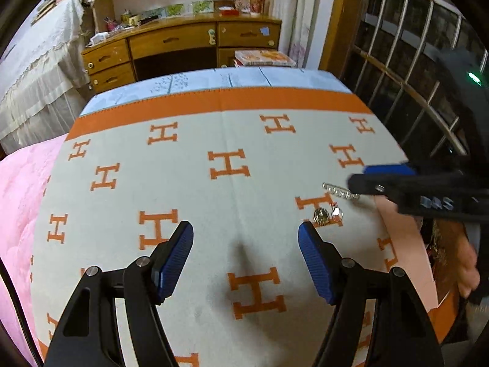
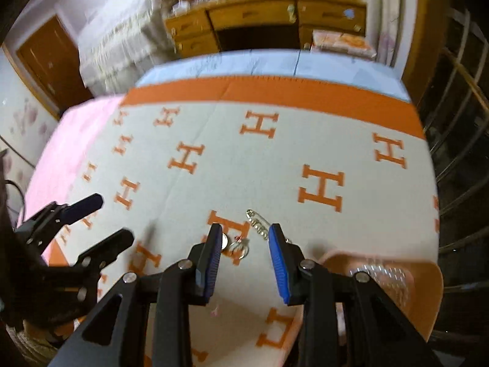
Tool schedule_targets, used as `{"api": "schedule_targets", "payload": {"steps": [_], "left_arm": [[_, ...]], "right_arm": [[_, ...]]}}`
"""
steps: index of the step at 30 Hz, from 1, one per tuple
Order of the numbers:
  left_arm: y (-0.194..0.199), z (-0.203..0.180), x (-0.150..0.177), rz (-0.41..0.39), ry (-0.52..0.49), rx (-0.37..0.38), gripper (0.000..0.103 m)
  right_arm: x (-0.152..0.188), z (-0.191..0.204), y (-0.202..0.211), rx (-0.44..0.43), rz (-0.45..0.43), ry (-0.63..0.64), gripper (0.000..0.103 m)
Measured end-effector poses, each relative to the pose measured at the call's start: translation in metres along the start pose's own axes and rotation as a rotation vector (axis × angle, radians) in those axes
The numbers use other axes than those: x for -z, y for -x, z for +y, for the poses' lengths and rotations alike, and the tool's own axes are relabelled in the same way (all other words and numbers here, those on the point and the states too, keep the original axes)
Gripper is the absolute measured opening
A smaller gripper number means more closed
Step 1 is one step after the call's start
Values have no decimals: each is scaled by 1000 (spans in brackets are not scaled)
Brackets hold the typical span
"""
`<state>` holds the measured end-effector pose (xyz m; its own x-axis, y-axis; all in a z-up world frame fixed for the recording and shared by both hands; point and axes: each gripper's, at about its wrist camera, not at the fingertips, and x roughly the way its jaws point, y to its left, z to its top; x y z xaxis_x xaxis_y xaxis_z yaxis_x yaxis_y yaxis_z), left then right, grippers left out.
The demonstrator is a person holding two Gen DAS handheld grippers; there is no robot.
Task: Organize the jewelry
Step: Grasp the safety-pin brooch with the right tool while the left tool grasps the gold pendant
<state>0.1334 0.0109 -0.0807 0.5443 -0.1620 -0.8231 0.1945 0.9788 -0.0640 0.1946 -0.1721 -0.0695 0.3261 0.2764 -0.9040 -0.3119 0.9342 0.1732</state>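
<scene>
Three small pieces of jewelry lie on the cream blanket with orange H marks [image 1: 195, 183]: a silver rhinestone brooch pin [image 1: 340, 191], a round gold piece [image 1: 321, 216] and a small ring with a stone [image 1: 336, 213]. In the right wrist view the pin [image 2: 258, 221], the gold piece [image 2: 224, 241] and the ring [image 2: 240, 249] lie just beyond and between the fingertips. My right gripper [image 2: 244, 232] is open and empty, low over them; it also shows in the left wrist view [image 1: 363, 177]. My left gripper [image 1: 246, 229] is open and empty, left of the jewelry.
A pink box [image 1: 406, 244] sits at the blanket's right edge; its inside [image 2: 385, 275] holds shiny pieces. A pink quilt [image 1: 21, 189] lies to the left. A wooden desk [image 1: 183, 42] stands beyond the bed, a barred window [image 1: 412, 61] on the right.
</scene>
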Motion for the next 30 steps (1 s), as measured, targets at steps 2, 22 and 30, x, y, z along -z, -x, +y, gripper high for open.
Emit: {"api": "schedule_targets", "payload": {"steps": [2,22,30], "left_arm": [[-6,-1,0,18,-7,20,69],[-40,-42,-2,98,-145,131,69],[-64,-63,-5,108,-246,112,69]], "right_arm": [[-5,2,-12,25,41,15,32],[-9,-8,-29,50,103,-26,7],[4,-21,13,-98,-44,-155,7]]}}
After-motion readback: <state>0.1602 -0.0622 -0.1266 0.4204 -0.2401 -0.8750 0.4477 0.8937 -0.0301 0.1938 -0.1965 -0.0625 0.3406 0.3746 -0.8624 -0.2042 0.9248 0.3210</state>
